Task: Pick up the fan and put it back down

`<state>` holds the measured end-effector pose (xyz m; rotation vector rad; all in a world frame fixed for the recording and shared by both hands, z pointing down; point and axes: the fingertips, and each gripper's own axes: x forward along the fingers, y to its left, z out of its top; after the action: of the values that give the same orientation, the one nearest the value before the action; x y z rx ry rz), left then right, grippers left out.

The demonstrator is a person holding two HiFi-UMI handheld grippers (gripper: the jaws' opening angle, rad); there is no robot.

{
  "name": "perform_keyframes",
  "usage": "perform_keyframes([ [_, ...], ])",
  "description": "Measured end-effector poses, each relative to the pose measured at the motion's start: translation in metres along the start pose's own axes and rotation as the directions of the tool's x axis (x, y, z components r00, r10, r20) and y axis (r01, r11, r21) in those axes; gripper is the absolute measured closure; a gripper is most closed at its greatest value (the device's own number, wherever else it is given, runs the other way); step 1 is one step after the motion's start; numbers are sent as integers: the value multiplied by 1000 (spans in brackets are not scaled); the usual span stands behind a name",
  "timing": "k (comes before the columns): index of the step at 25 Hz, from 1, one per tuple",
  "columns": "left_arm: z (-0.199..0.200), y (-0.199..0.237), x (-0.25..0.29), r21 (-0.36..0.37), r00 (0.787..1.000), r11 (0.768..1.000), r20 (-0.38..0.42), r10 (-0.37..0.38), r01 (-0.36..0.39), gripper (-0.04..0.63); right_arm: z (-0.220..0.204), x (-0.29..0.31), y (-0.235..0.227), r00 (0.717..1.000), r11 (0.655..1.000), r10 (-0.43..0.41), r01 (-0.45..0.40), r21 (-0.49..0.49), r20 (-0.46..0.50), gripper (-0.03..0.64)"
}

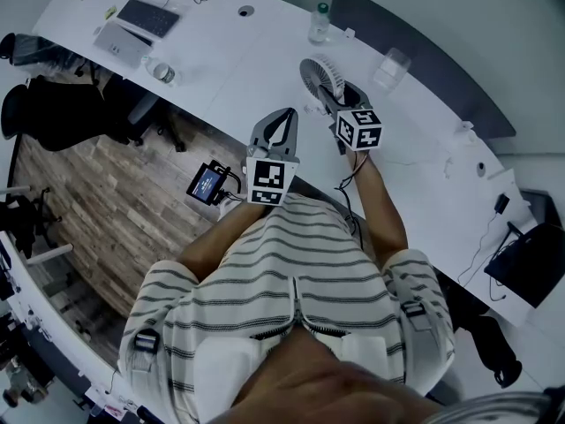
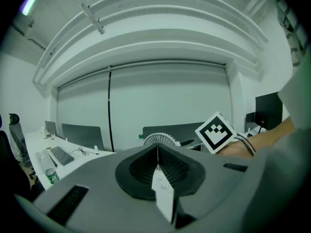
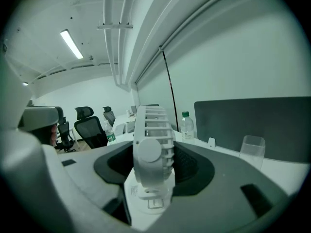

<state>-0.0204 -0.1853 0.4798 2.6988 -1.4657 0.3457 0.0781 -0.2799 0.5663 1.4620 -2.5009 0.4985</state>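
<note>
The small white round fan [image 1: 318,77] is over the white curved desk [image 1: 229,60], straight ahead of me. My right gripper [image 1: 330,94] reaches it from the near side. In the right gripper view the fan [image 3: 151,144] is edge-on between the two jaws, whose dark pads [image 3: 192,165] press against its sides, so my right gripper [image 3: 153,178] is shut on it. I cannot tell whether its base rests on the desk. My left gripper [image 1: 285,116] hovers just left of the fan, shut and empty. From my left gripper [image 2: 157,155] the fan [image 2: 157,139] shows beyond the tips.
A water bottle [image 1: 319,22] and a clear glass [image 1: 391,67] stand behind the fan, before a dark partition [image 1: 424,56]. A keyboard [image 1: 147,17] lies far left. Black office chairs [image 1: 62,113] stand on the wood floor. A small lit screen [image 1: 207,184] hangs by my left arm.
</note>
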Motion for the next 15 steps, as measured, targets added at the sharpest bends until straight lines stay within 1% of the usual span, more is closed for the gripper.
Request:
perform_keyframes([
  [5, 1, 1, 1, -8, 1000, 1000, 2, 4, -4, 588, 17, -14, 8, 999, 999, -31, 31, 7, 40, 388],
  [8, 1, 1, 2, -25, 1000, 1000, 4, 6, -6, 588, 23, -21, 12, 997, 998, -60, 59, 12, 53, 388],
  [11, 4, 2, 2, -62, 1000, 998, 28, 8, -6, 588, 30, -30, 18, 993, 996, -90, 90, 5, 75, 388],
  [15, 7, 3, 3, -76, 999, 997, 45, 15, -11, 588, 40, -36, 27, 988, 994, -109, 109, 4, 107, 388],
])
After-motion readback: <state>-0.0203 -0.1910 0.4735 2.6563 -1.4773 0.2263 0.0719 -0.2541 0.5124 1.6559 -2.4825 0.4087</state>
